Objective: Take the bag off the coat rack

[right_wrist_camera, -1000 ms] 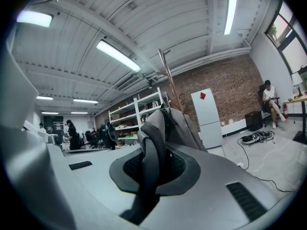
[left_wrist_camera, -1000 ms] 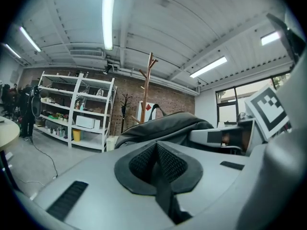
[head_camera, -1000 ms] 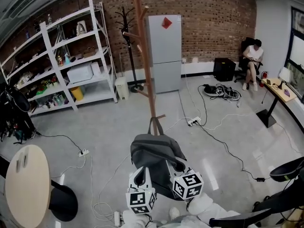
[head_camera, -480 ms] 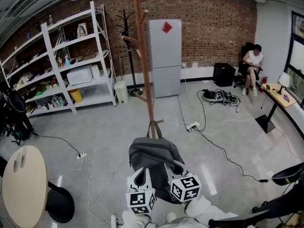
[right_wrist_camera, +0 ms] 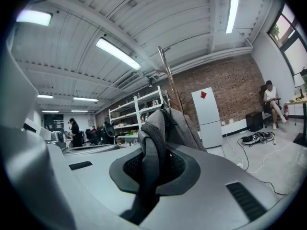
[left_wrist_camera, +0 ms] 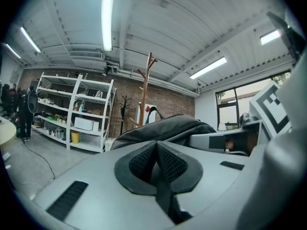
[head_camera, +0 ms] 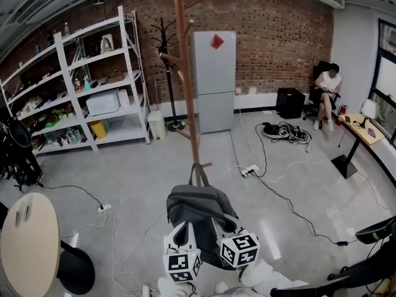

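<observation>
backpack [head_camera: 201, 210], grey, sits low in the centre of the head view, just below the middle of the frame. its top loop [head_camera: 198, 174] reaches up to a low peg on the wooden coat rack [head_camera: 187, 98], whose pole rises to the top edge of the frame. both grippers are at the bottom centre of that view, against the underside of the bag.

in the right gripper view, the right gripper [right_wrist_camera: 152, 153] has its pads clamped on a grey woven strap [right_wrist_camera: 148, 143] of the backpack. the strap runs up out of the jaws to the bag body, which fills the middle of that frame.

in the left gripper view, the left gripper [left_wrist_camera: 156, 151] has its pads pressed together. a thin dark strip runs down from them, and whether that is a strap cannot be told. the bag lies just behind the jaws.

a white fridge [head_camera: 214, 79] stands behind the rack against the brick wall. white shelving [head_camera: 80, 85] fills the upper left, and a black coat stand [head_camera: 166, 73] is between the two. a person [head_camera: 325, 86] sits at the far right, with cables [head_camera: 286, 129] on the floor nearby. a round table [head_camera: 28, 246] is at lower left.
</observation>
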The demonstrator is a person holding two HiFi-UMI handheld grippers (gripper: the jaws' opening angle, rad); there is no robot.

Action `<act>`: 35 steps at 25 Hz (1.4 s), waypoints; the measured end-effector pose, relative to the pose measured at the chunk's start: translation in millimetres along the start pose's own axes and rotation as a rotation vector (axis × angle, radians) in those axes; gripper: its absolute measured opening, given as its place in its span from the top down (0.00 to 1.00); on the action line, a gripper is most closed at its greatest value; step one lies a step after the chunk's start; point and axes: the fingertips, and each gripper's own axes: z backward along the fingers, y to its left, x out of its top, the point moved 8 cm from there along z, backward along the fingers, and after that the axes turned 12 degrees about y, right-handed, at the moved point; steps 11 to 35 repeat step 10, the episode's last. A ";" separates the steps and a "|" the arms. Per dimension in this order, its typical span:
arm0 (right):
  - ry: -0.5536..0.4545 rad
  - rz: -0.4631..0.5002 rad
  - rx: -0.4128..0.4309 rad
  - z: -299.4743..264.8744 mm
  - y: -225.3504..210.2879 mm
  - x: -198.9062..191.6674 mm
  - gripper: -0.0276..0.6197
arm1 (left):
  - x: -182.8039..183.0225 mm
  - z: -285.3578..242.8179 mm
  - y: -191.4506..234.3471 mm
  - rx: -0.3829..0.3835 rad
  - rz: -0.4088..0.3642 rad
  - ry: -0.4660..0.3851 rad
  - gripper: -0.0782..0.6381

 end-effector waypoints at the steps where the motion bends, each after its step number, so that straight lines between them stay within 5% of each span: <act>1: -0.001 0.001 0.001 -0.4 -0.1 -1.0 0.91 | -1.3 -0.4 -0.2 -0.001 -0.001 -0.001 0.91; 35: -0.008 0.014 0.008 1.0 3.2 6.0 0.91 | 2.7 4.1 0.1 0.008 -0.008 0.010 0.91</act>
